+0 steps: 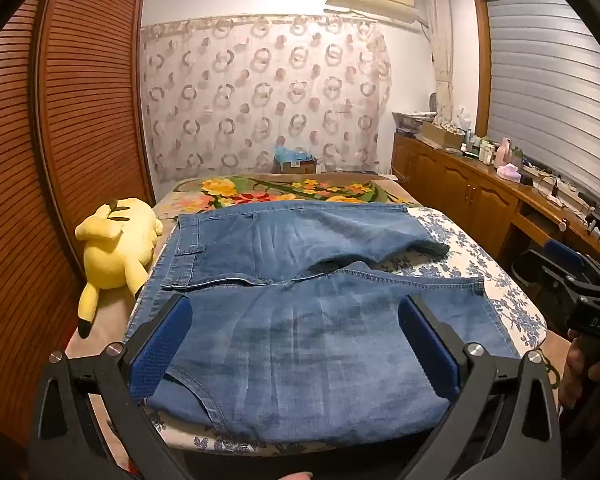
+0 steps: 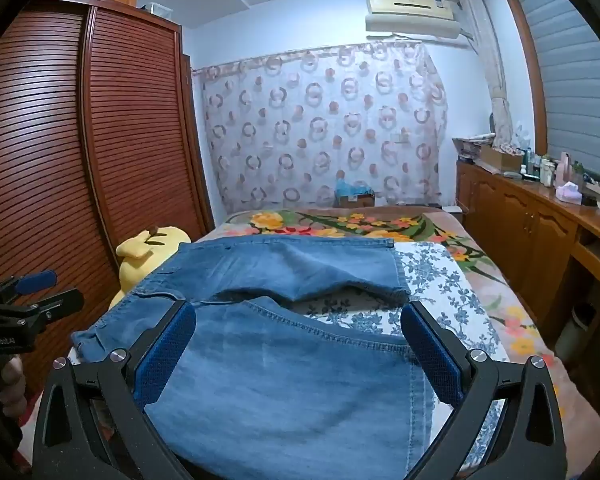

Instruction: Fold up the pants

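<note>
The faded blue denim pants (image 1: pixel 300 300) lie spread flat on the floral-sheeted bed (image 1: pixel 496 280), waistband ahead-left, directly before the left gripper (image 1: pixel 296 344) and right gripper (image 2: pixel 296 356), both wide and empty, seemingly poised to pinch the near leg for folding.
</note>
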### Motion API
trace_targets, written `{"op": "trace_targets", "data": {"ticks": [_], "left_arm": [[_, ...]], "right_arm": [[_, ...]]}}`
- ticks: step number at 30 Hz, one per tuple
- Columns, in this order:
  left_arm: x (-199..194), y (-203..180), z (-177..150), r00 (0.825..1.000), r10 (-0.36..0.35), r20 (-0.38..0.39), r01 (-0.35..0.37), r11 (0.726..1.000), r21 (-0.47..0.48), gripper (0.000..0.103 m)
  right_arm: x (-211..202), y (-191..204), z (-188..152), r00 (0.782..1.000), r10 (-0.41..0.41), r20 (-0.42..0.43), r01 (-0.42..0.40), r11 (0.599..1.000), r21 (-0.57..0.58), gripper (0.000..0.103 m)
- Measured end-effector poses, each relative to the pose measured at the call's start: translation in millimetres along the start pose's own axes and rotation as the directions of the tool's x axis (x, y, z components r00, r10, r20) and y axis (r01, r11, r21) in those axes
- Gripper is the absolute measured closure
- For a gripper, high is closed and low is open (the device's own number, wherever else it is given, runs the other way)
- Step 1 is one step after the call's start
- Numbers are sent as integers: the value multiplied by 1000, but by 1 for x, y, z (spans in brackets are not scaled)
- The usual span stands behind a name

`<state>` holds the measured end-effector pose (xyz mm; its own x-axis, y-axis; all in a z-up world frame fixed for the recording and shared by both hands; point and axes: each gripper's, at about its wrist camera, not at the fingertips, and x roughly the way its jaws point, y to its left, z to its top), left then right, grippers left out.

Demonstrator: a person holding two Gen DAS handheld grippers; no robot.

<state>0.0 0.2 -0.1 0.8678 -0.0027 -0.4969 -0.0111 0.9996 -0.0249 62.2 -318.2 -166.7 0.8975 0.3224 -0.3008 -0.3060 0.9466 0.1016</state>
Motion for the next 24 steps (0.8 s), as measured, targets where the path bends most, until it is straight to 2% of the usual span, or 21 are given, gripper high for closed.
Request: {"op": "trace_targets", "data": {"ticks": [24], "left_arm": [[-1,2,1,1000,12,8,-12,1000,1,0]], "right_arm": [[-4,4,-1,1000,-10,25,10,1000,-10,1]]}}
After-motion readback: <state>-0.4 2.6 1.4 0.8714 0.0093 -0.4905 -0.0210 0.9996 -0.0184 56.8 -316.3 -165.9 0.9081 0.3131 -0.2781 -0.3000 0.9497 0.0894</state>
